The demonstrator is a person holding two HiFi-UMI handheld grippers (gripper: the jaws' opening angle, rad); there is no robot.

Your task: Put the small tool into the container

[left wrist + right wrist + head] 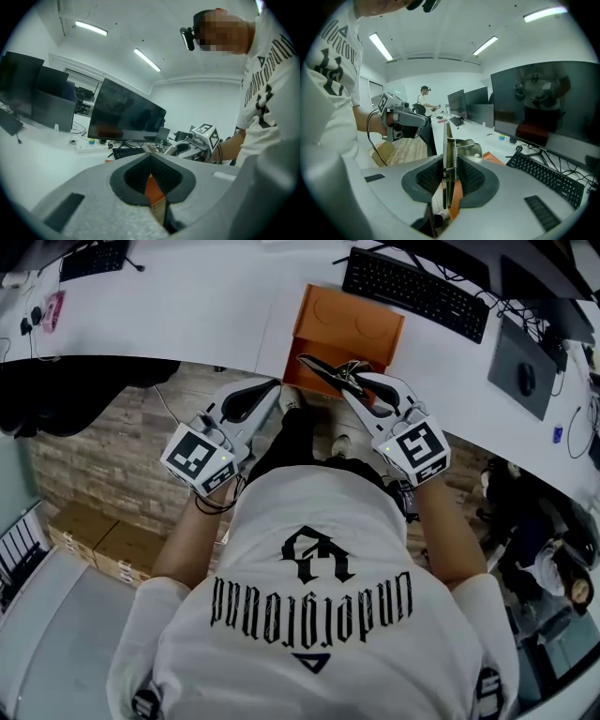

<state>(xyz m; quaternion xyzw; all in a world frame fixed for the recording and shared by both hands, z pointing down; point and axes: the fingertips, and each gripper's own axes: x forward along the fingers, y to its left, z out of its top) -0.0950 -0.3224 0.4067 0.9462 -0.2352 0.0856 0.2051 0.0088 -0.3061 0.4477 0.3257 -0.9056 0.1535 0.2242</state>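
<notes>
The small tool (330, 371), spring-loaded metal pliers, sticks out of my right gripper (361, 385), which is shut on it, just in front of the white desk's edge. In the right gripper view the tool (449, 154) stands upright between the pads, its spring showing. The container, an orange box (347, 326), lies on the desk just beyond the tool's tip. A corner of the orange box (493, 158) shows past the right jaw. My left gripper (274, 388) hangs to the left of the tool, shut with nothing in it. In its own view the pads (164, 171) meet, with orange seen through the slit.
A black keyboard (417, 292) lies right of the box, and a mouse on a grey pad (525, 379) is further right. A dark monitor (124, 112) stands on the desk. Cardboard boxes (98, 535) sit on the floor at left. A person (424, 99) stands far off.
</notes>
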